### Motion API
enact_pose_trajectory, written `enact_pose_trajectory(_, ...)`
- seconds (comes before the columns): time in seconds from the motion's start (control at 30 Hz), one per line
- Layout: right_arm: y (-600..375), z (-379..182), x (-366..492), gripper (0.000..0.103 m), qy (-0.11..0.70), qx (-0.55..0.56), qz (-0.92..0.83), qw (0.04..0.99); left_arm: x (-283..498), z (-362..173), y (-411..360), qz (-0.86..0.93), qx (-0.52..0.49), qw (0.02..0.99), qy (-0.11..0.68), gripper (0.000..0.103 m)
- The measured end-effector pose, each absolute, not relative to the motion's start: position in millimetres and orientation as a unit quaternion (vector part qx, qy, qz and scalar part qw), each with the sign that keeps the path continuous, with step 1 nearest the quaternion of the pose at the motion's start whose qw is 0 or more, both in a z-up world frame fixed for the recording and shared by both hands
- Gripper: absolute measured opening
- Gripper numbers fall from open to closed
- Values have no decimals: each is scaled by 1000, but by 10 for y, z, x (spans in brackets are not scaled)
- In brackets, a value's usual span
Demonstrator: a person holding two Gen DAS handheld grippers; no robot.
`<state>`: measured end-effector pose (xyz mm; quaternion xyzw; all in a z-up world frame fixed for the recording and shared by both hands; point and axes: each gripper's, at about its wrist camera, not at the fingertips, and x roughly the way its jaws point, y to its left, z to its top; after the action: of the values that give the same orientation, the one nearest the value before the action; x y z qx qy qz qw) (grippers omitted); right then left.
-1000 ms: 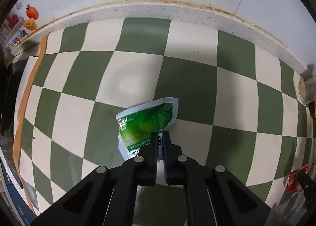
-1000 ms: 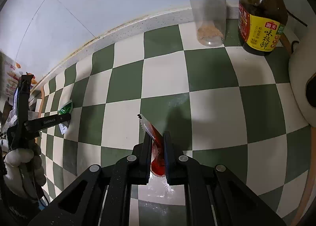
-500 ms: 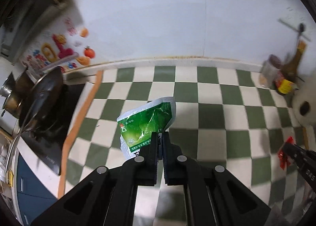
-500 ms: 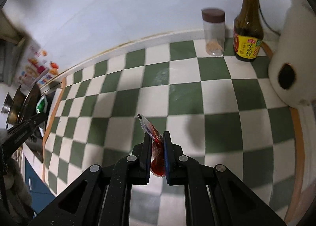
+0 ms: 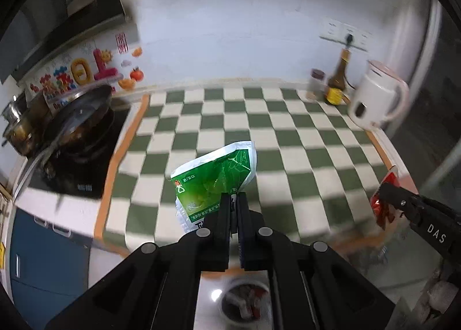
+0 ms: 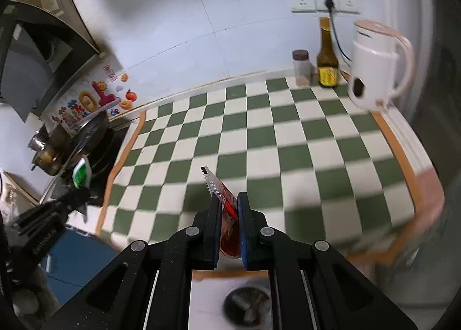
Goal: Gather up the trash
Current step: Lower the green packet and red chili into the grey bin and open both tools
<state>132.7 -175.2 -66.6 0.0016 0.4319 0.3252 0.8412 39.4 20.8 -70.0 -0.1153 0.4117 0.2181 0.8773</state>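
— Claws first: what do they hold?
— Left claw [image 5: 234, 199] is pinched onto a green packet [image 5: 214, 183]; right claw [image 6: 230, 200] is clamped on a red sachet [image 6: 227, 214], both held above the checkered desk [image 6: 288, 140].
— Below them?
— A blurred round bin [image 6: 247, 305].
— Farther off?
— A wok [image 5: 77, 125] left; a kettle [image 6: 374, 70], bottle [image 6: 327, 62], jar [image 6: 301, 68] by the wall.

— What's on my worktop [image 6: 288, 140]?
— I see its green-and-white checked cover. At the far right corner stand a spice jar [image 6: 301, 68], a brown sauce bottle [image 6: 327, 62] and a white kettle [image 6: 377, 68].
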Motion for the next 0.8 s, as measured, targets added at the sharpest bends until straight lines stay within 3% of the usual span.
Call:
enact_pose_trajectory(0.2, -2090, -1071, 688, 11, 484, -5, 327, 812, 8, -1077, -39, 189, -146, 854, 462, 2)
enact_pose_trajectory(0.33, -2260, -1777, 551, 11, 553, 8, 331, 765, -137, -1692, -58, 179, -202, 814, 515, 2)
enact_pose_trajectory(0.57, -2280, -3785, 644, 11, 680, 43, 340, 648, -262, -3625, 70, 174, -360, 699, 593, 2)
enact_pose_trajectory(0.8, -2094, -5919, 767, 11, 729, 17, 331, 599, -173, -5842, 39, 170, -434, 628, 623, 3)
